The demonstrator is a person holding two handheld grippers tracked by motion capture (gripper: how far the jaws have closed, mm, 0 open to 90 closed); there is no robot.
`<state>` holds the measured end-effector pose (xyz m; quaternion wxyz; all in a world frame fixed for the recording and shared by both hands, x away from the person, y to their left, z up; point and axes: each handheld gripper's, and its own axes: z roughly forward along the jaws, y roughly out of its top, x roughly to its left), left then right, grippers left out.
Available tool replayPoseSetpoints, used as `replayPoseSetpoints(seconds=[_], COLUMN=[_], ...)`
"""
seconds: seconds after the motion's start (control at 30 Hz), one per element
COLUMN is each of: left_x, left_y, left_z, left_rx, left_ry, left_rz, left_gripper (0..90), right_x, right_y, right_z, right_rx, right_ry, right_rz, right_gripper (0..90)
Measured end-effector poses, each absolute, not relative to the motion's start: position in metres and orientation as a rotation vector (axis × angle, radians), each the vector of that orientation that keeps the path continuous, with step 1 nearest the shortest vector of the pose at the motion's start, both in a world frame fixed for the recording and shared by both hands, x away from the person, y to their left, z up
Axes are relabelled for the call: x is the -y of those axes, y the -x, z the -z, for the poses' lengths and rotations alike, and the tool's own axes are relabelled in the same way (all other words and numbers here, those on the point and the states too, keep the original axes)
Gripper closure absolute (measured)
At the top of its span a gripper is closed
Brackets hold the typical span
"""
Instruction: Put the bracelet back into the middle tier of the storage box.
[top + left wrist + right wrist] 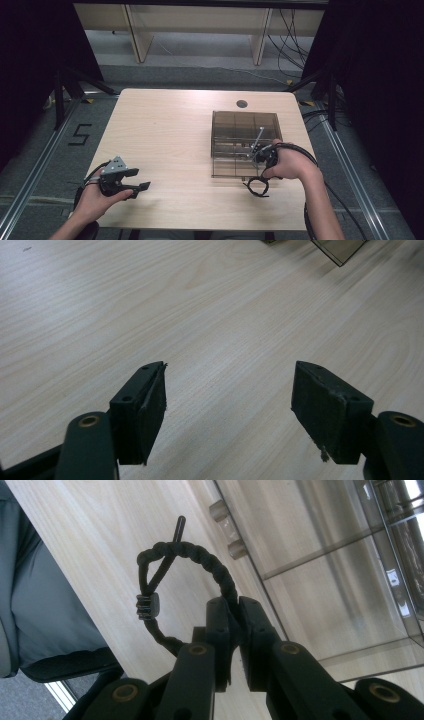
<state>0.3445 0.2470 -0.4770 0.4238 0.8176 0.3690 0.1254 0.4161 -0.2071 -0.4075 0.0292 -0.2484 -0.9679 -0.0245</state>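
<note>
Right hand-held gripper (234, 615) pinches what looks like a braided bracelet (200, 555); left hand-held gripper (229, 405) gapes empty.

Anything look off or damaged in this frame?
Minor wear only: the left gripper pads look frayed at the edges, with a loose bit hanging off one. The right gripper is clamped on a black braided bracelet beside the clear box; nothing spilled.

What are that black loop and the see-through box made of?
The black loop looks like braided cord, matte, with a twisted weave and a small metal-looking clasp. The box seems to be smoke-tinted clear plastic, glossy, since the dividers inside show through its walls.
</note>
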Motion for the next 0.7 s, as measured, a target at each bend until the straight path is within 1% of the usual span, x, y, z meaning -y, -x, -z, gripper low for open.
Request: replayPoseSetpoints(seconds=[0.07,0.1,0.33,0.37,0.4,0.7], left_x=[-0.247,-0.247,-0.247,-0.247,-0.247,-0.247], left_y=[-0.345,-0.345,-0.345,-0.345,-0.345,-0.345], left_z=[0.477,0.477,0.477,0.477,0.477,0.478], left_rx=[-0.923,-0.923,-0.925,-0.925,-0.925,-0.920], left_ry=[-2.046,-2.047,-2.047,-2.046,-2.046,-2.053], left_rz=[-0.314,-0.313,-0.314,-0.314,-0.314,-0.310], left_gripper=[30.1,30.0,30.1,30.0,30.0,30.1], right_x=[0.207,0.210,0.214,0.216,0.215,0.224], right_y=[-0.415,-0.417,-0.417,-0.418,-0.415,-0.420], right_z=[0.407,0.408,0.405,0.405,0.404,0.399], right_rx=[2.983,2.991,2.992,2.999,2.978,3.004], right_ry=[0.814,0.766,0.816,0.779,0.844,0.805], right_rz=[0.060,0.082,0.072,0.088,0.075,0.094], right_gripper=[84.5,84.5,84.5,84.5,84.6,84.6])
